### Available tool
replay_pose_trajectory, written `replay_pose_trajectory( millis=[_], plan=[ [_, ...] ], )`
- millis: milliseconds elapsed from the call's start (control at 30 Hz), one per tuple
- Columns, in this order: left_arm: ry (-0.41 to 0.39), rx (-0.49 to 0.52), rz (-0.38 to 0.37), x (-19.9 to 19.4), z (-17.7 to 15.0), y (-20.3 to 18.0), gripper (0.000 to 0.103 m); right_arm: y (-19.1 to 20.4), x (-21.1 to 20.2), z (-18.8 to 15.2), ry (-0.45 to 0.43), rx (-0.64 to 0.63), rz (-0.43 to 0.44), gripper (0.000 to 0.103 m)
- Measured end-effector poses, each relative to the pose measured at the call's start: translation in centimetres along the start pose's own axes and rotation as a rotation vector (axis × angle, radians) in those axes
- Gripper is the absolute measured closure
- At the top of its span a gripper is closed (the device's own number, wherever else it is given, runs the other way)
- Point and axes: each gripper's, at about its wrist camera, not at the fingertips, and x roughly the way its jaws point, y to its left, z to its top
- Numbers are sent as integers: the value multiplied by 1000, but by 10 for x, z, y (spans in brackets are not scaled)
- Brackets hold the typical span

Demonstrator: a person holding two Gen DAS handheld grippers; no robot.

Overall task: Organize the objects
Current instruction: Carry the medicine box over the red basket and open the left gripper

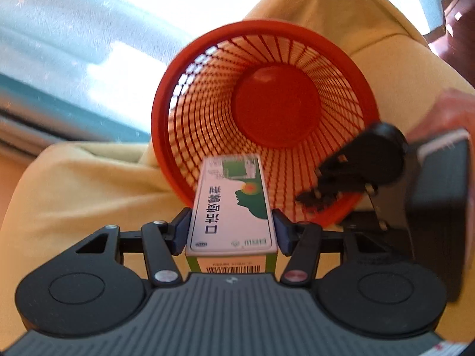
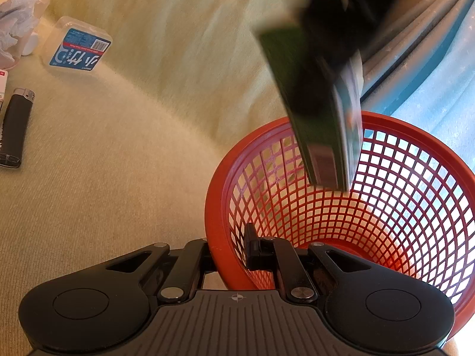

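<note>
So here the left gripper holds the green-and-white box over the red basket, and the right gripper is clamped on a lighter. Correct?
Not quite. The right gripper is clamped on the rim of the red basket, not on a lighter; the right wrist view shows it. The lighter lies apart on the cream cushion. The left gripper does hold the box over the basket.

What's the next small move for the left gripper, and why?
Probably let the green-and-white box drop into the red mesh basket. The left gripper has it between its jaws, its far end already over the rim and nothing visible inside. The right gripper is clamped on the basket's rim, so the basket should hold steady.
</note>
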Motion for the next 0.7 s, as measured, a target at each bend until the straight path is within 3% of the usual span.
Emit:
replay_pose_trajectory(
  millis=[67, 100, 367, 700],
  plan=[
    [-42, -4, 26, 8, 7, 3, 26, -1, 0, 0, 0, 0, 0, 98],
    [-45, -5, 24, 10, 9, 5, 25, -1, 1, 0, 7, -1, 4, 98],
    [1, -42, 25, 5, -5, 14, 28, -3, -2, -2, 7, 8, 8, 97],
    [99, -148, 10, -9, -61, 28, 28, -5, -1, -2, 7, 8, 7, 97]
  ],
)
